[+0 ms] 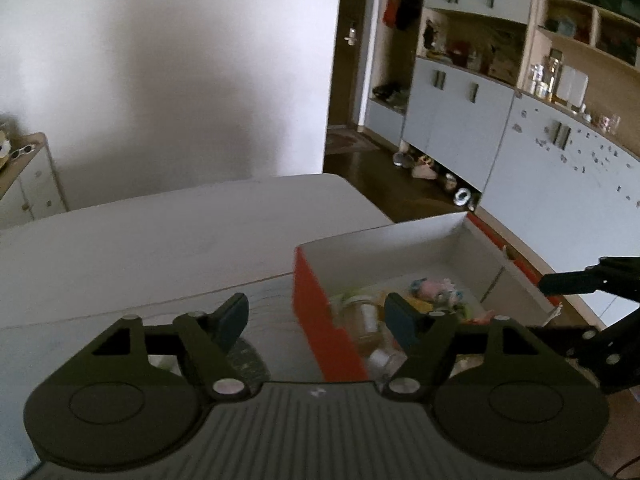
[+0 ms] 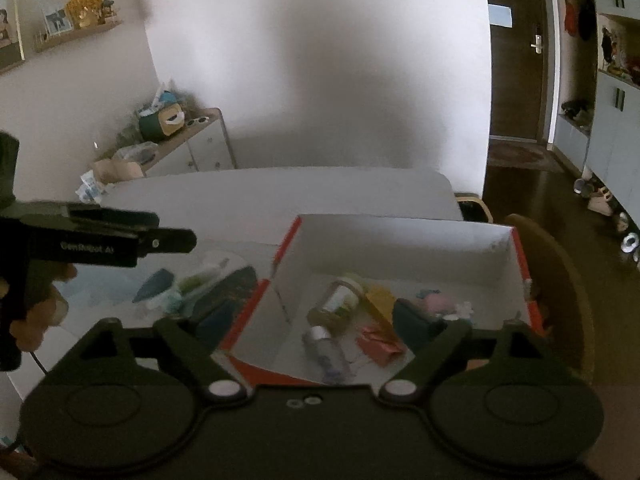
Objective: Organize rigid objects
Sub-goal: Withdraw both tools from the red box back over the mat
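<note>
Dim, soft motion blur, dark vignetted corners, fisheye-bent edges

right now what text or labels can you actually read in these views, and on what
"GenRobot.AI" (blurred, best reading): white print on the side of the left gripper, seen from the right wrist view.
Label on the glass jar in the red and white box: too blurred to read.
Small clear bottle: no print can be made out.
Nothing else is legible.

Blurred items left of the right gripper (image 2: 316, 326) outside the box (image 2: 400, 236) stay unidentifiable; its right fingertip (image 2: 412, 322) hides part of the box's pink toy (image 2: 438, 302).
</note>
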Available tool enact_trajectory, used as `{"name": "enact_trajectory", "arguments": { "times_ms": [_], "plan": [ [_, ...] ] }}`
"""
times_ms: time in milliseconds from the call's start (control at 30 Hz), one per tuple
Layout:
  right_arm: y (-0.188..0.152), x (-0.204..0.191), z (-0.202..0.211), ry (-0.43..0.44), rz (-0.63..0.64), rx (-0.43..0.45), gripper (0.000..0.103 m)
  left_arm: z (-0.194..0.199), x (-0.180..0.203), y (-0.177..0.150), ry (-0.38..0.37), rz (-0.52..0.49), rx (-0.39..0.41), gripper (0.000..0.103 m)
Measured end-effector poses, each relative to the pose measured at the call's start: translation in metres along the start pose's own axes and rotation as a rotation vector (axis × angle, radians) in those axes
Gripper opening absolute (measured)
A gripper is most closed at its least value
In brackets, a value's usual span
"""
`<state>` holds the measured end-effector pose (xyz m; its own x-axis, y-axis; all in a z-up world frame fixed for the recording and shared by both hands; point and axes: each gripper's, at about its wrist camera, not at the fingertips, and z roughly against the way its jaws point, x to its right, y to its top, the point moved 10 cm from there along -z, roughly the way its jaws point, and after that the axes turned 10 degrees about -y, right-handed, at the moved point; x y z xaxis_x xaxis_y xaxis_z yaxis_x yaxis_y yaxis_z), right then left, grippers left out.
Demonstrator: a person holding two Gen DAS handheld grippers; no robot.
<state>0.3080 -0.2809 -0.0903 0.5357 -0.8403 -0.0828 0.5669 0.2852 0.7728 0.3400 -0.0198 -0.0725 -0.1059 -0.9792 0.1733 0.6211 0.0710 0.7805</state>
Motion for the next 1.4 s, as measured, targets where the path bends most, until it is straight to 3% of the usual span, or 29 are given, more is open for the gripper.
{"name": "enact_trajectory", "arguments": {
  "times_ms": [167,267,667,967,1167,1400],
  "plan": [
    [0.003,-0.028,0.002,0.016,0.001,0.03,0.099,0.017,-0.028,-0.014,0.024,0.011,0.006,0.075],
    [0.004,-0.047,0.001,0.033,-0.003,0.042,0.103,0.026,-0.044,-0.021,0.037,0.02,0.012,0.082],
    [0.0,-0.119,-0.032,0.073,-0.04,0.008,0.103,0.045,-0.118,-0.051,0.076,0.081,-0.003,0.082],
    [-0.004,-0.159,-0.069,0.033,-0.021,-0.044,0.103,0.034,-0.162,-0.094,0.058,0.066,-0.063,0.082],
    [-0.019,-0.189,-0.098,0.022,0.098,-0.068,0.102,0.019,-0.188,-0.118,0.035,0.112,-0.114,0.082],
    [-0.039,-0.218,-0.134,0.03,0.167,-0.105,0.099,-0.003,-0.21,-0.113,0.012,0.118,-0.132,0.082]
  ]
}}
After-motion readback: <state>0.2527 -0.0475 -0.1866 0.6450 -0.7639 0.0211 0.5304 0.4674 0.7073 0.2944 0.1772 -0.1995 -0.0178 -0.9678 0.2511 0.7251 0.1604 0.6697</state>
